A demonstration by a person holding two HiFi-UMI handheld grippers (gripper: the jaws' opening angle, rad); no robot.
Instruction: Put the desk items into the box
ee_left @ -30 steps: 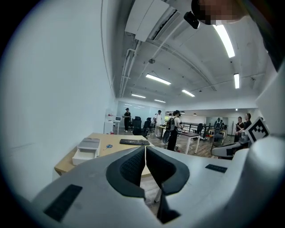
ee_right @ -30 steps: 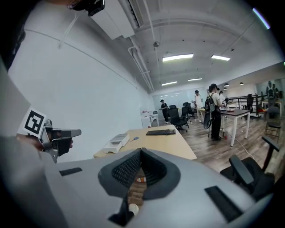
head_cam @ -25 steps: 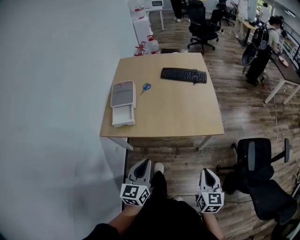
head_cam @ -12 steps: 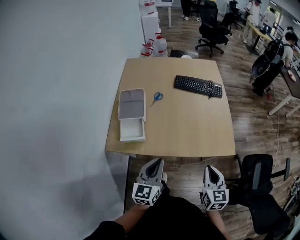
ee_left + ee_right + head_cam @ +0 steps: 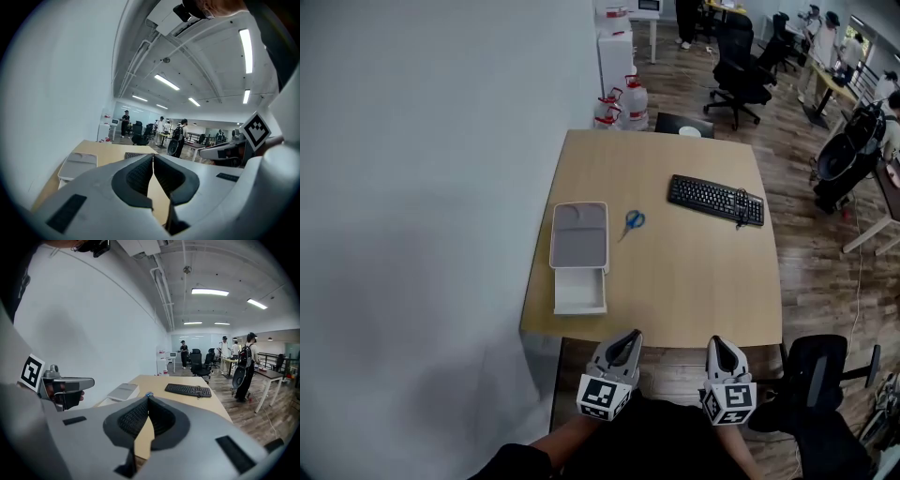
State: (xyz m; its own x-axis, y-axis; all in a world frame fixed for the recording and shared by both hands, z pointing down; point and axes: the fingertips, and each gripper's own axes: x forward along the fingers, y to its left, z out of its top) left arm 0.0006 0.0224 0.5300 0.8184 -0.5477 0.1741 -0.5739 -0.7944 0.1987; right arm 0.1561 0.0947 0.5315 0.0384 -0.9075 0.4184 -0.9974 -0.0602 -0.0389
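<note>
Over the last second the person has walked up to the desk (image 5: 694, 291). In the head view it has slid down toward the two tools, and its near edge now lies just beyond their tips. Nothing on the desk has shifted.

With 12 o'clock pointing away from the person, the white box (image 5: 578, 248) sits at the desk's 9 o'clock edge, its grey panel forming the far half. The blue-handled scissors (image 5: 632, 222) lie just beside it at its 2 o'clock, apart from it. The black keyboard (image 5: 716, 200) lies well apart from both, toward the desk's 2 o'clock.

The left tongs (image 5: 627, 341) are pressed together with nothing between them, as the left gripper view shows. The right tongs (image 5: 718, 345) are closed tip to tip and also empty. Both are short of the desk edge, at its 6 o'clock side.

By my reading, this is still the approach and no item has gone in yet. The scissors look like the handiest first pick. Either tongs would have to open before they can grasp anything.
</note>
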